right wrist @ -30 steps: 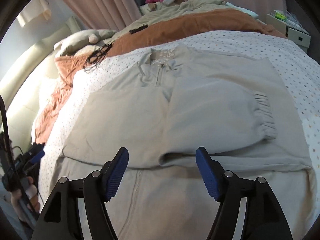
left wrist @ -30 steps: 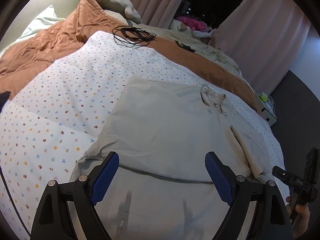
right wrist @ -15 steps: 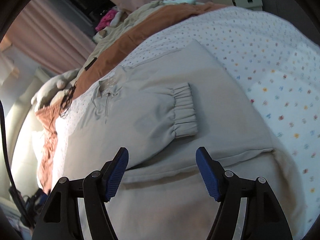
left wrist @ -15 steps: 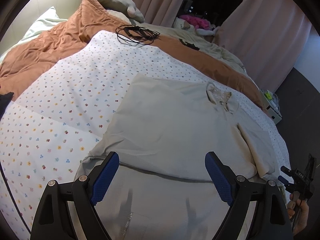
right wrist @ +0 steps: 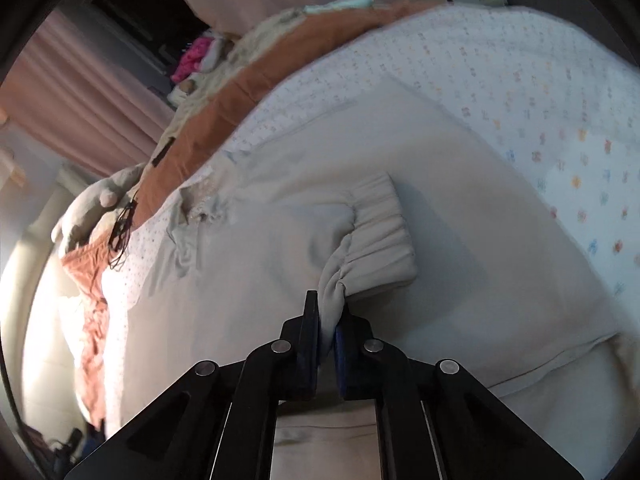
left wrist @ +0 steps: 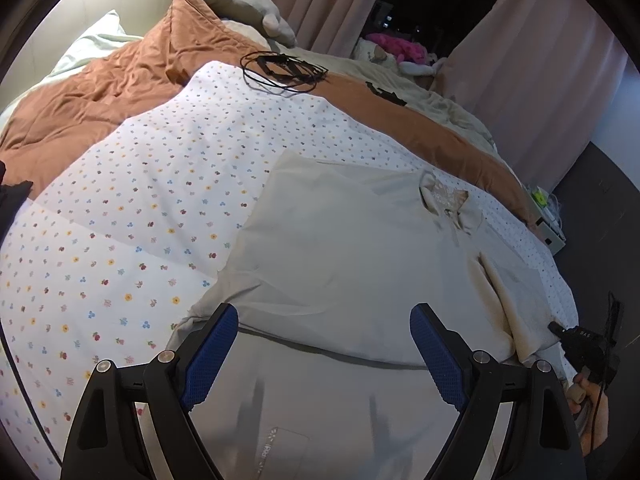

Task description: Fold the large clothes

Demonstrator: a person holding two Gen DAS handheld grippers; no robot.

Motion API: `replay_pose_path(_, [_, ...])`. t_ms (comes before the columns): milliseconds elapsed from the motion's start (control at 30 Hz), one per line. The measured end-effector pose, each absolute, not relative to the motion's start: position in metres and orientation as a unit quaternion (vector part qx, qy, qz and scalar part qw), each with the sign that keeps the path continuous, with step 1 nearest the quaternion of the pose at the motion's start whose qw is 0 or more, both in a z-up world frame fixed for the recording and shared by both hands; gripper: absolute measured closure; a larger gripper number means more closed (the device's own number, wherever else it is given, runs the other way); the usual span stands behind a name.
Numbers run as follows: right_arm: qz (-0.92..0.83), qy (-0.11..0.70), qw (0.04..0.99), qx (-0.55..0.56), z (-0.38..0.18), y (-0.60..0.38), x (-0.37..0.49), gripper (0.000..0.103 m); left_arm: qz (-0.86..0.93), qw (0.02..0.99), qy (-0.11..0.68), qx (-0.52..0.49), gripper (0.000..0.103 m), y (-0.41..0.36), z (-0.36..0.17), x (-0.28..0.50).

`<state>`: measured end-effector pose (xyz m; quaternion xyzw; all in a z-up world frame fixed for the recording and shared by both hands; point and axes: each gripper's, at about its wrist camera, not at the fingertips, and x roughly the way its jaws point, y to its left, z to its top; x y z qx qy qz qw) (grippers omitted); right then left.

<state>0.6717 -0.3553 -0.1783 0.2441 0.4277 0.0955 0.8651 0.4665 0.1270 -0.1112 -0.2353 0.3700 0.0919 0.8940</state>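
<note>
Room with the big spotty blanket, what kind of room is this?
Most likely a bedroom. The spotty blanket lies on a bed, with a brown quilt and a pillow behind it, pink curtains at the back, and a beige top spread out for folding.

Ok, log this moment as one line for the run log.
left claw: open over jacket | right claw: just closed, pinching sleeve by cuff

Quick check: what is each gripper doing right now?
Left gripper: open, holding nothing.
Right gripper: just closed, pinching the sleeve by its cuff.
</note>
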Motion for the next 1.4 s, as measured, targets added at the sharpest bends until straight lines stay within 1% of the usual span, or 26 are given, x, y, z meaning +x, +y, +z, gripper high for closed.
replay_pose_path(267, [0.16, 0.355, 0.91, 0.145, -0.086, -0.279, 0.647, 0.097, 0.093, 0.899, 0.35, -0.246, 0.014, 0.141, -0.099, 0.455])
replay_pose_path(400, [0.192, 0.333, 0.917, 0.106, -0.055, -0.23, 0.635, 0.097, 0.101, 0.896, 0.338, -0.271, 0.014, 0.158, -0.095, 0.446])
replay_pose_path(500, [0.211, 0.331, 0.916, 0.081, -0.046, -0.193, 0.63, 0.097, 0.11, 0.891, 0.328, -0.295, 0.014, 0.175, -0.093, 0.439])
replay_pose_path(633, [0.215, 0.334, 0.917, 0.045, -0.051, -0.151, 0.623, 0.097, 0.12, 0.887, 0.317, -0.312, 0.014, 0.191, -0.09, 0.429])
replay_pose_path(800, [0.214, 0.351, 0.911, -0.008, -0.081, -0.098, 0.615, 0.097, 0.132, 0.88, 0.311, -0.333, 0.014, 0.208, -0.092, 0.422])
replay_pose_path(867, [0.214, 0.374, 0.902, -0.035, -0.1, -0.078, 0.612, 0.093, 0.139, 0.877, 0.31, -0.34, 0.014, 0.215, -0.093, 0.42])
replay_pose_path(900, [0.22, 0.398, 0.89, -0.041, -0.113, -0.069, 0.612, 0.082, 0.14, 0.875, 0.31, -0.344, 0.014, 0.217, -0.094, 0.419])
replay_pose_path(933, [0.231, 0.414, 0.88, -0.039, -0.123, -0.065, 0.612, 0.061, 0.142, 0.874, 0.309, -0.347, 0.014, 0.219, -0.095, 0.418])
replay_pose_path(1000, [0.264, 0.426, 0.865, -0.02, -0.14, -0.057, 0.604, 0.042, 0.143, 0.872, 0.308, -0.352, 0.014, 0.221, -0.096, 0.417])
replay_pose_path(1033, [0.275, 0.423, 0.863, -0.015, -0.144, -0.057, 0.599, 0.039, 0.143, 0.872, 0.308, -0.353, 0.014, 0.222, -0.096, 0.416])
replay_pose_path(1100, [0.292, 0.424, 0.857, -0.007, -0.149, -0.056, 0.591, 0.038, 0.146, 0.871, 0.309, -0.353, 0.014, 0.223, -0.097, 0.416])
replay_pose_path(1233, [0.292, 0.427, 0.856, 0.02, -0.154, -0.077, 0.583, 0.038, 0.149, 0.869, 0.316, -0.35, 0.014, 0.22, -0.1, 0.419])
replay_pose_path(1400, [0.25, 0.424, 0.869, 0.056, -0.158, -0.115, 0.588, 0.038, 0.146, 0.873, 0.327, -0.332, 0.014, 0.212, -0.101, 0.426])
